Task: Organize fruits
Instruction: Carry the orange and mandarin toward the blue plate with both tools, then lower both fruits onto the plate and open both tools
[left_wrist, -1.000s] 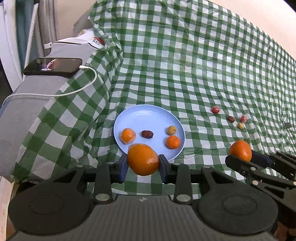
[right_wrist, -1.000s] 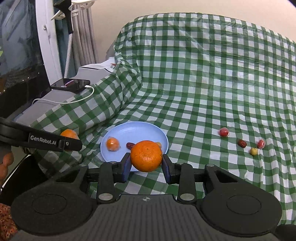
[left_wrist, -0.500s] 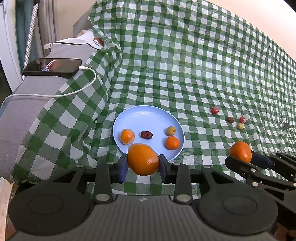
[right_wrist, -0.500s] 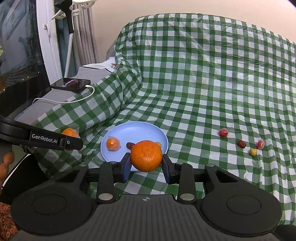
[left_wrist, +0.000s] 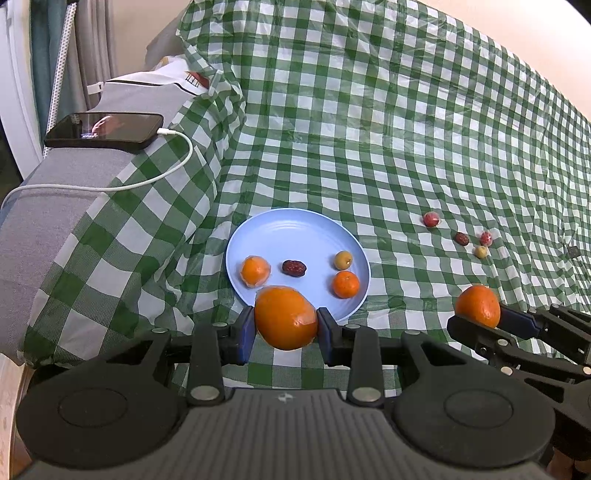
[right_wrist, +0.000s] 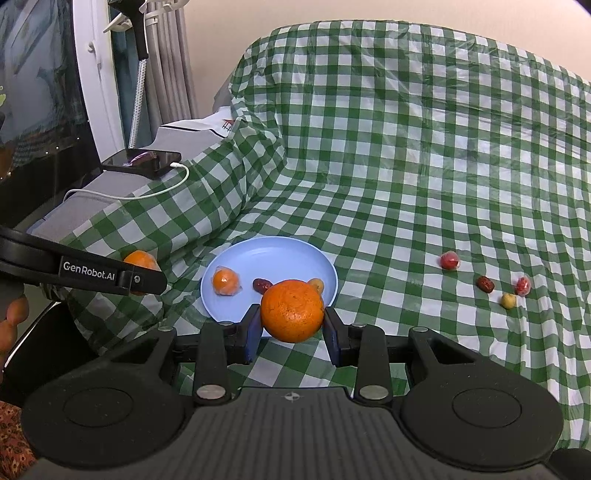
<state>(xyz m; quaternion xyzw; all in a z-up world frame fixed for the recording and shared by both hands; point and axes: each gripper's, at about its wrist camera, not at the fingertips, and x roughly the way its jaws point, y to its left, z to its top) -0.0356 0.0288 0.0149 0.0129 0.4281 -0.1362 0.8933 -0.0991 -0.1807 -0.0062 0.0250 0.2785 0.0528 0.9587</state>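
Note:
My left gripper (left_wrist: 285, 334) is shut on a smooth orange (left_wrist: 286, 317), held just above the near rim of the blue plate (left_wrist: 291, 230). My right gripper (right_wrist: 291, 328) is shut on a rough-skinned orange (right_wrist: 292, 311), also at the plate's near edge (right_wrist: 273, 251). On the plate lie a wrapped small orange (left_wrist: 255, 272), a dark date (left_wrist: 294, 267), a small yellow fruit (left_wrist: 343, 260) and a small tangerine (left_wrist: 345, 284). The right gripper with its orange (left_wrist: 477, 306) shows at the right in the left wrist view. The left gripper's orange (right_wrist: 142, 261) shows at the left in the right wrist view.
Several small loose fruits lie on the green checked cloth to the right: a red one (right_wrist: 449, 260), a date (right_wrist: 485, 283), a red wrapped one (right_wrist: 522, 286) and a yellow one (right_wrist: 508, 300). A phone (left_wrist: 105, 131) on a charging cable rests on a grey cushion at the left.
Both grippers have stayed nearly still with their oranges; the view has shifted only slightly toward the plate.

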